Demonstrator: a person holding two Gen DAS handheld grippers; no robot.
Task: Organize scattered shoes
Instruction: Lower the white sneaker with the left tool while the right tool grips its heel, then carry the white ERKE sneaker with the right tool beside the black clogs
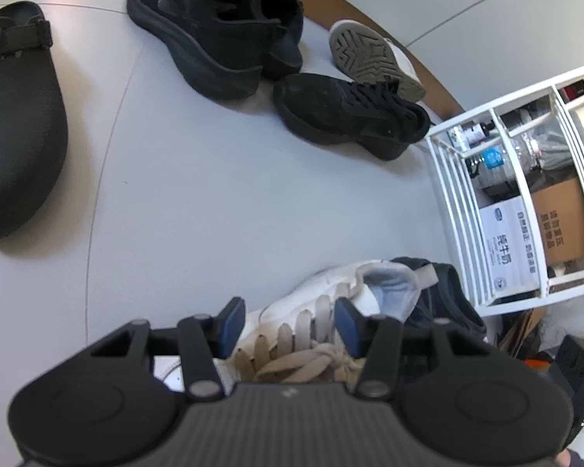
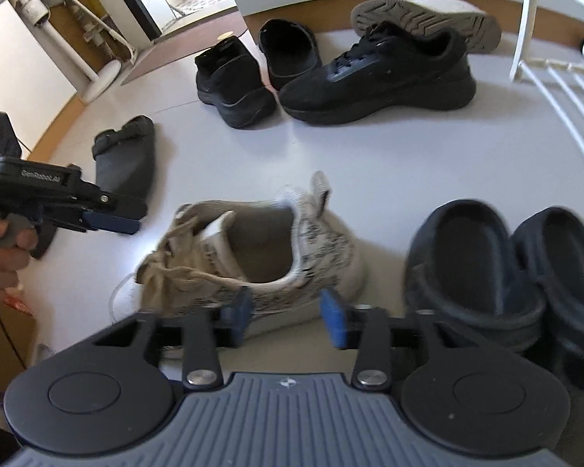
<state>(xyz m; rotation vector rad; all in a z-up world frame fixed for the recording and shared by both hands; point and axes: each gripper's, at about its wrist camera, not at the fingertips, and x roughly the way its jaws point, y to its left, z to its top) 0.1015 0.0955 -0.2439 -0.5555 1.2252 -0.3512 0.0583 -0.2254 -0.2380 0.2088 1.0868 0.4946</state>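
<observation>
Here, through the left wrist camera, the left claw stands half open above the laces of one white sneaker, its pads not pressing on it. Also on the pale floor lie one dark clog, two black sneakers, and one overturned white shoe showing its sole. A white wire rack stands at the right.

Through the right wrist camera, the right claw is open, gripping nothing, just behind the white sneaker's heel. Two dark clogs sit side by side at its right. The left claw hangs at the left.
</observation>
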